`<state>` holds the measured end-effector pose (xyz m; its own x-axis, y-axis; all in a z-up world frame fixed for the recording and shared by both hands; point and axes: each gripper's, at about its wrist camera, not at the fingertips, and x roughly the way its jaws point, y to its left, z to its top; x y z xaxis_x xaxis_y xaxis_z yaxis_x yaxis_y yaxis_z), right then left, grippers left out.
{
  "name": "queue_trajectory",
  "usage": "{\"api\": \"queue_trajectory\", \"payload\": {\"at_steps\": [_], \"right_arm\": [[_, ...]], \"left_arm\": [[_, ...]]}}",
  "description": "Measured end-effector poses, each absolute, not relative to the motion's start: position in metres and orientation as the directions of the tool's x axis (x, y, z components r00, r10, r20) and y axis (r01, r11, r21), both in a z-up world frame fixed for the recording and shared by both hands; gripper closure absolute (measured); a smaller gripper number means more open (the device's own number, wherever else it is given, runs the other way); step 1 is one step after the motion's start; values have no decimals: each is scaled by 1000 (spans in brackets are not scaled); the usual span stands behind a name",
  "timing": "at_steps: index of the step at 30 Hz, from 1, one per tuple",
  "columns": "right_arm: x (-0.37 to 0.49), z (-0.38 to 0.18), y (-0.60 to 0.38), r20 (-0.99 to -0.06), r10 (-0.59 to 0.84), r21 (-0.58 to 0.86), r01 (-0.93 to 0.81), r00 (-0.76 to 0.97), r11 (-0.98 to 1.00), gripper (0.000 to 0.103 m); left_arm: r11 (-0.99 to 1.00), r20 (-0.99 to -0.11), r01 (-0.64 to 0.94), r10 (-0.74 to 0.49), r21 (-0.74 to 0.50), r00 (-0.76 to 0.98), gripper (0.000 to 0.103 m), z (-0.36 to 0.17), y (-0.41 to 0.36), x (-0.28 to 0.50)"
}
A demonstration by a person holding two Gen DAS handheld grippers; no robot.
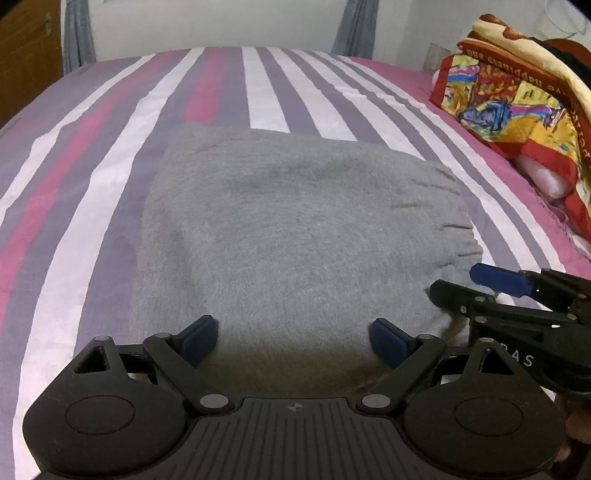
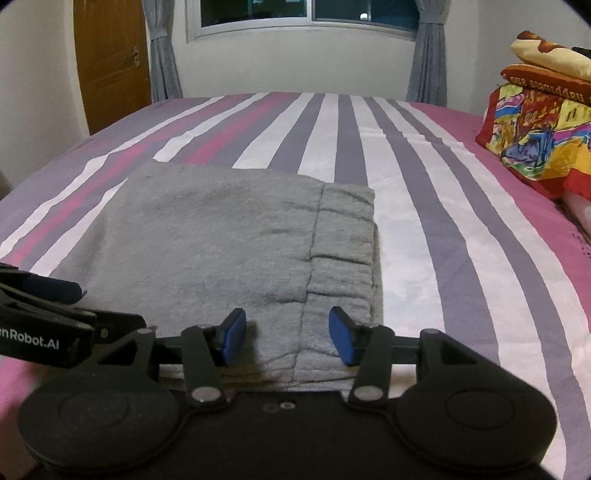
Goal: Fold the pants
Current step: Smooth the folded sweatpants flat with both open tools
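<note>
The grey pants (image 1: 295,229) lie folded into a rough rectangle on the striped bed; the gathered waistband (image 2: 343,251) is on their right side. My left gripper (image 1: 293,341) is open, its blue pads either side of the near edge of the pants, holding nothing. My right gripper (image 2: 286,334) is open over the near right part, straddling the waistband seam. The right gripper also shows at the right edge of the left wrist view (image 1: 517,295), and the left gripper at the left edge of the right wrist view (image 2: 44,317).
The bed sheet (image 2: 406,206) has purple, white and pink stripes. A stack of colourful folded bedding (image 1: 517,110) sits at the right, also seen in the right wrist view (image 2: 543,129). A wooden door (image 2: 110,62), curtains and a window (image 2: 306,18) are beyond the bed.
</note>
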<state>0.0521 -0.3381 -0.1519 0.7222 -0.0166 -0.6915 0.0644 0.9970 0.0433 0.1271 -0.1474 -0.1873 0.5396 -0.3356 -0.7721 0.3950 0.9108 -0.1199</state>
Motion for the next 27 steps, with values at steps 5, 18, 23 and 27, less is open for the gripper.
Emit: {"api": "queue_trajectory", "payload": {"at_steps": [5, 18, 23, 27], "right_arm": [[54, -150, -335, -695, -16, 33, 54, 718, 998, 49], [25, -126, -326, -622, -62, 39, 110, 780, 993, 64], [37, -144, -326, -670, -50, 2, 69, 741, 998, 65], [31, -135, -328, -645, -42, -1, 54, 763, 999, 61]], "left_arm": [[909, -759, 395, -348, -131, 550, 13, -185, -138, 123], [945, -750, 301, -290, -127, 594, 13, -172, -98, 124], [950, -789, 296, -255, -97, 559, 13, -194, -104, 131], [948, -769, 307, -260, -87, 584, 13, -184, -102, 128]]}}
